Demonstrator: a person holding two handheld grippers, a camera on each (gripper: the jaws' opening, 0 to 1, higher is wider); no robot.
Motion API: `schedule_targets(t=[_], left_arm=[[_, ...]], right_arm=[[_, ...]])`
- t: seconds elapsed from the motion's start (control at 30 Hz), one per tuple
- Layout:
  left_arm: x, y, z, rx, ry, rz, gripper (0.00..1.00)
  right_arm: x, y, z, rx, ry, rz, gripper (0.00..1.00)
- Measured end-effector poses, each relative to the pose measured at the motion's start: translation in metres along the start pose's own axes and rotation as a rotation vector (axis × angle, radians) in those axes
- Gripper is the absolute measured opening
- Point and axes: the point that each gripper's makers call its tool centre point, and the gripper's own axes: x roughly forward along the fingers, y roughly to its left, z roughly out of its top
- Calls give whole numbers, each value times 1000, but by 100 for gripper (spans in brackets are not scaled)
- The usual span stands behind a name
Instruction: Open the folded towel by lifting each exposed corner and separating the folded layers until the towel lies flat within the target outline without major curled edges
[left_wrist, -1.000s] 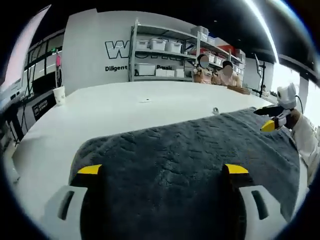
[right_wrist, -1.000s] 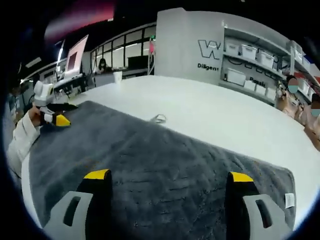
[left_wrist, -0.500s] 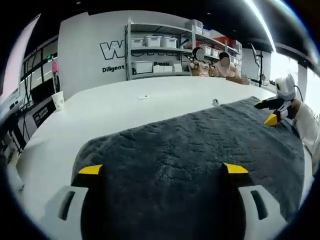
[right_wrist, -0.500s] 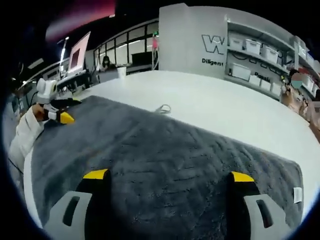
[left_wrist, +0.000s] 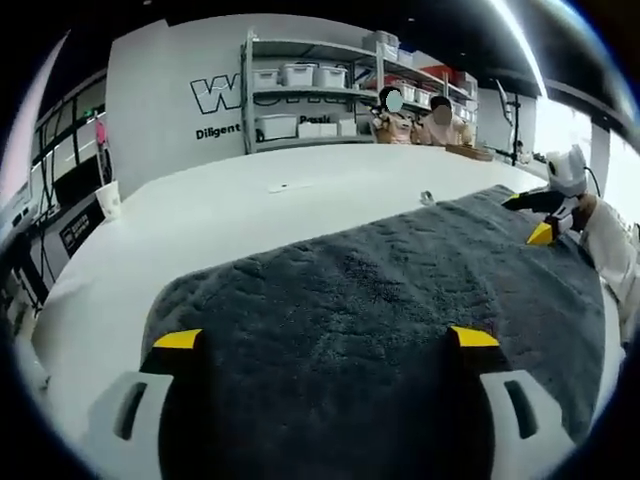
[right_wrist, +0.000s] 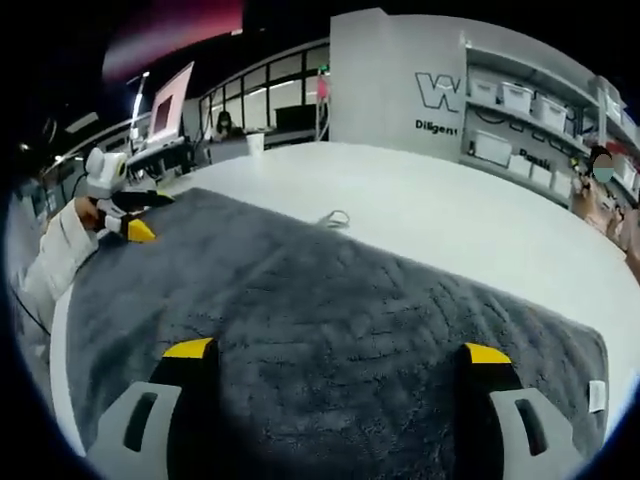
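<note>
A dark grey towel lies spread out on the white table. Its near left corner is rounded and its far edge runs off to the right. My left gripper hovers low over the towel's near part, jaws wide open with nothing between them. In the right gripper view the same towel covers the foreground, with a small loop at its far edge and a white label at the right corner. My right gripper is open above it. Each gripper also shows at the other view's side, the right gripper and the left gripper.
Shelves with white bins stand against the back wall, with people nearby. A paper cup and a small flat item rest on the table beyond the towel. White sleeves reach in along the towel's ends.
Both views have shifted slightly with the hands. The towel lies as before, and both grippers stay open over it.
</note>
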Motion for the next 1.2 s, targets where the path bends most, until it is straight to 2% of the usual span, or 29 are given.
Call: schedule_targets(t=[0.77,0.93,1.13,1.2], left_arm=[[0,1,1,4,-13,-11,98],[0,0,1,5,-12,-12,98],[1,1,1,7,-9,-16,99],[1,1,1,7,-9,-16,99]], right_arm=[[-5,7,1,10,-11,-1,98],[-11,1,7,44,-52,-28,99],[-23,-21,21,85,-137,-100,97],[-24,-26,19,89,-141,-112,96]])
